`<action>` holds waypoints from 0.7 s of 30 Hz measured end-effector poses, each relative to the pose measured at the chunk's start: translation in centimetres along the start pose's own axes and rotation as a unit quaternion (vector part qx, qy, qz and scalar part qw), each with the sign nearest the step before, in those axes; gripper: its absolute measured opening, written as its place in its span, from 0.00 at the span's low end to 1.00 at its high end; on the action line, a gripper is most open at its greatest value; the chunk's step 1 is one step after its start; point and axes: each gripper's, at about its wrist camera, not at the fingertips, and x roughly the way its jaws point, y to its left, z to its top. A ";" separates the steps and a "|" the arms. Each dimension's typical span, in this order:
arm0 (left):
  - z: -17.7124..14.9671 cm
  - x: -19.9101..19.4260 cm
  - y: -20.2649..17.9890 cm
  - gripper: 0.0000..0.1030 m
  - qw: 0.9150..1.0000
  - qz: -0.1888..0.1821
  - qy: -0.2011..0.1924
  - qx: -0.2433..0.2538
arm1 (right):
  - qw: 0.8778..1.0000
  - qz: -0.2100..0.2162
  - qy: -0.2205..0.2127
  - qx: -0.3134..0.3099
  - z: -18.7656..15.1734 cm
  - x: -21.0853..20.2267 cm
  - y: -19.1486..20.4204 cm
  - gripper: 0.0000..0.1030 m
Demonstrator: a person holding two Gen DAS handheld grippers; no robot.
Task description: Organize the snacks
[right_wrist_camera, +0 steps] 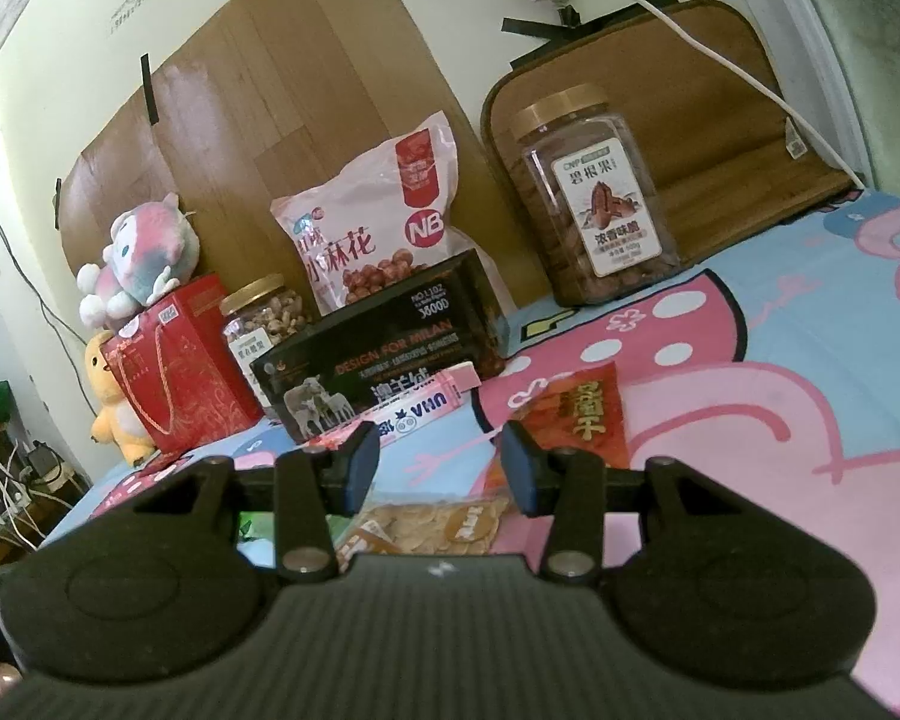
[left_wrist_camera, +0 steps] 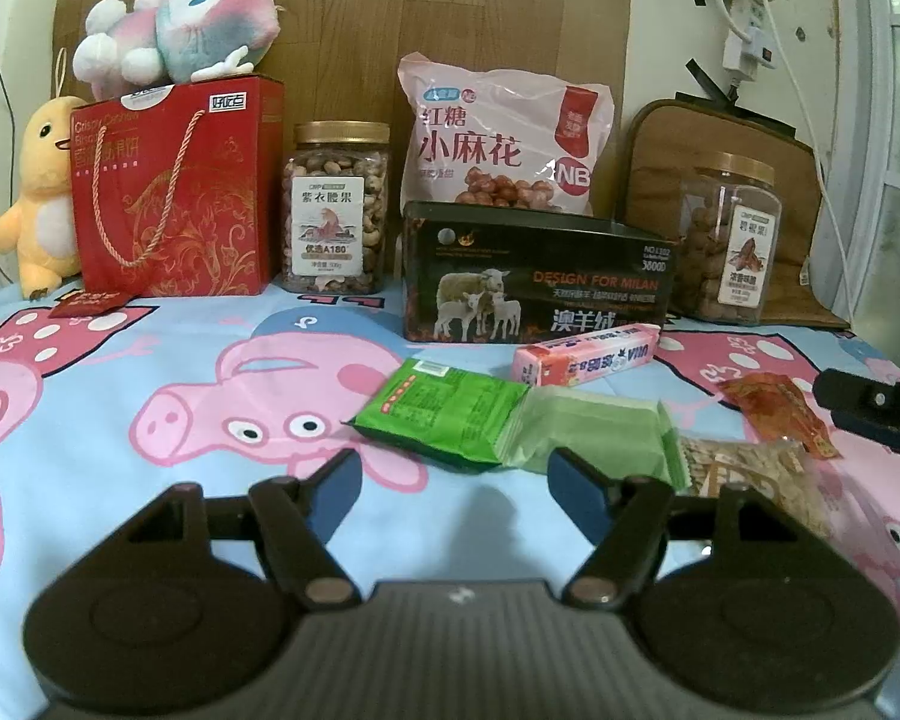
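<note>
both grippers' fingers spread wide, empty: left gripper (left_wrist_camera: 455, 483) by green packet (left_wrist_camera: 450, 414), right gripper (right_wrist_camera: 441, 465) over sliced-nut packet (right_wrist_camera: 432, 525).

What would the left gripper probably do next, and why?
Probably ease forward and close on the green packet. The left gripper is open and empty, with the packet lying flat on the sheet just ahead of its fingertips, nearer than the pink box or the black tin.
</note>
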 end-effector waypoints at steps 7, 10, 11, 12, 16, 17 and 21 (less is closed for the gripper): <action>-0.1 -0.1 0.3 0.68 1.000 -0.013 -0.003 -0.004 | 0.999 0.016 0.021 -0.017 0.1 0.6 0.2 0.49; 0.0 -0.1 0.4 0.68 1.000 -0.018 -0.004 -0.007 | 0.999 0.023 0.028 -0.030 0.0 0.7 0.5 0.49; 0.0 -0.2 0.5 0.68 1.000 -0.019 -0.005 -0.008 | 0.999 0.024 0.028 -0.034 0.0 0.7 0.6 0.49; 0.0 -0.2 0.4 0.68 1.000 -0.019 -0.005 -0.008 | 0.999 0.024 0.029 -0.037 0.0 0.7 0.7 0.49; 0.0 -0.1 0.3 0.68 1.000 -0.020 -0.001 -0.006 | 0.998 0.028 0.031 -0.039 -0.1 0.7 0.7 0.49; 0.0 -0.1 0.3 0.68 1.000 -0.020 0.000 -0.006 | 0.998 0.029 0.032 -0.039 -0.1 0.7 0.7 0.49; 0.0 -0.1 0.4 0.68 1.000 -0.023 0.000 -0.006 | 0.998 0.033 0.035 -0.042 -0.2 0.7 0.9 0.49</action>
